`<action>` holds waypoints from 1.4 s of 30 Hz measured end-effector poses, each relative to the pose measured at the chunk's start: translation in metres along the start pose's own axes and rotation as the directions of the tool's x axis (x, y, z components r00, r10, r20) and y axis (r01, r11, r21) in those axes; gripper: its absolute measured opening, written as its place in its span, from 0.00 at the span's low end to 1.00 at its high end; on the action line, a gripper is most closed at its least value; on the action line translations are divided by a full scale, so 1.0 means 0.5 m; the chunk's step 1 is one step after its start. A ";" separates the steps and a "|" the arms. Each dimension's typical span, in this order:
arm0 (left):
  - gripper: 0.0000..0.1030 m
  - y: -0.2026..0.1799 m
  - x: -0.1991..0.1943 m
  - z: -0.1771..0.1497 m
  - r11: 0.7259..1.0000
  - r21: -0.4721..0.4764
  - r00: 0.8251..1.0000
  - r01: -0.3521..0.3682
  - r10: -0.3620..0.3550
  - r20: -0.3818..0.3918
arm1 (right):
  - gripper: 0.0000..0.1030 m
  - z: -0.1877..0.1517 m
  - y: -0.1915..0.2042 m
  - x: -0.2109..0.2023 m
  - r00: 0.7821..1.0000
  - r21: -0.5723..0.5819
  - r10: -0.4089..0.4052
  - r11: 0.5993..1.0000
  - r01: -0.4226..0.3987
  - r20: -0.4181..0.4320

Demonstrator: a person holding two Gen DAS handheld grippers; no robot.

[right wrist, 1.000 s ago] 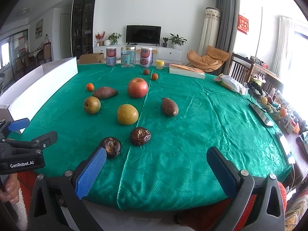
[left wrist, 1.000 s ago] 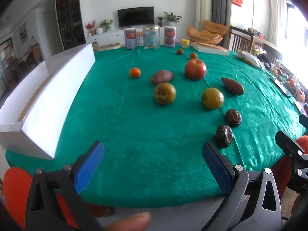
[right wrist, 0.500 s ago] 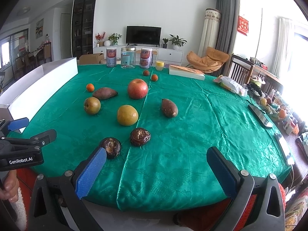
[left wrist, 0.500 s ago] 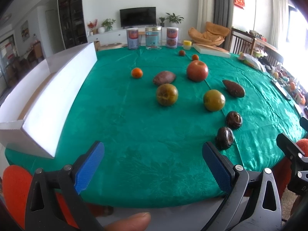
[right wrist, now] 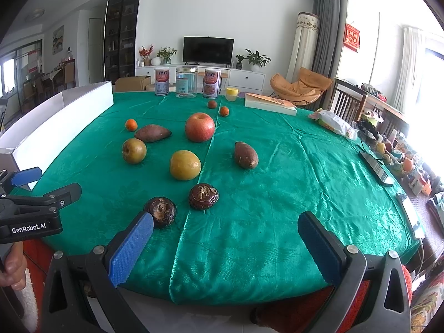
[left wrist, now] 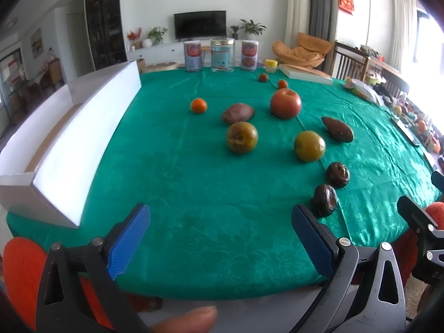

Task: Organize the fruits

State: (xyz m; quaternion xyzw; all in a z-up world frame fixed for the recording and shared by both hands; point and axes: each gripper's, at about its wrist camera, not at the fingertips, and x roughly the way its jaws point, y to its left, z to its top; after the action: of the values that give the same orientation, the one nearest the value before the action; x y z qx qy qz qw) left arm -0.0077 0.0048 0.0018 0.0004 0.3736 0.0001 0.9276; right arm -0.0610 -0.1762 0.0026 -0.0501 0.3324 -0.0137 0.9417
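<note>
Green-clothed table [right wrist: 277, 194] in a living room. White box [left wrist: 91, 138], ten o'clock; contents hidden. Fruits loose at centre: pears [right wrist: 134, 151], apple [right wrist: 199, 127]. Jars [right wrist: 186, 82], twelve o'clock. My left gripper [left wrist: 220, 238] and right gripper [right wrist: 224, 245]: both spread, holding nothing.

Glossy green satin tablecloth [right wrist: 277, 180]; matt white cardboard box [left wrist: 83, 144].
</note>
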 end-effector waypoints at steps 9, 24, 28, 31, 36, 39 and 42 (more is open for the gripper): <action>0.99 0.000 0.000 0.000 1.000 0.000 1.000 0.000 0.000 -0.001 | 1.00 -0.001 -0.001 -0.001 1.000 0.007 0.002 1.000 -0.002 0.007; 0.99 0.001 0.003 -0.002 1.000 -0.002 1.000 -0.001 0.001 -0.005 | 1.00 0.000 -0.002 -0.002 1.000 0.010 0.006 1.000 -0.006 0.007; 0.99 0.003 0.006 -0.004 1.000 -0.004 1.000 0.000 0.000 -0.011 | 1.00 0.001 -0.001 0.000 1.000 0.012 0.008 1.000 -0.008 0.006; 0.99 0.005 0.010 -0.005 1.000 -0.009 1.000 -0.001 0.000 -0.020 | 1.00 0.001 0.000 0.000 1.000 0.016 0.012 1.000 -0.012 0.008; 0.99 0.004 0.014 -0.009 1.000 -0.009 0.999 -0.003 0.002 -0.034 | 1.00 0.001 0.000 0.002 1.000 0.021 0.015 1.000 -0.015 0.012; 0.99 0.001 0.017 -0.011 1.000 -0.005 0.999 0.000 0.000 -0.043 | 1.00 -0.002 -0.005 0.006 1.000 0.035 0.019 0.999 -0.020 0.012; 0.99 0.003 0.025 -0.011 1.000 -0.012 0.998 0.010 -0.011 -0.067 | 1.00 -0.003 -0.010 0.011 1.000 0.045 0.022 0.999 -0.022 0.008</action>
State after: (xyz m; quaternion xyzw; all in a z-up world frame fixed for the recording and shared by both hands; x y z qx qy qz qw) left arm -0.0026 0.0064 -0.0110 -0.0072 0.4045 -0.0026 0.9145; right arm -0.0580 -0.1815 -0.0015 -0.0253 0.3289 -0.0107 0.9440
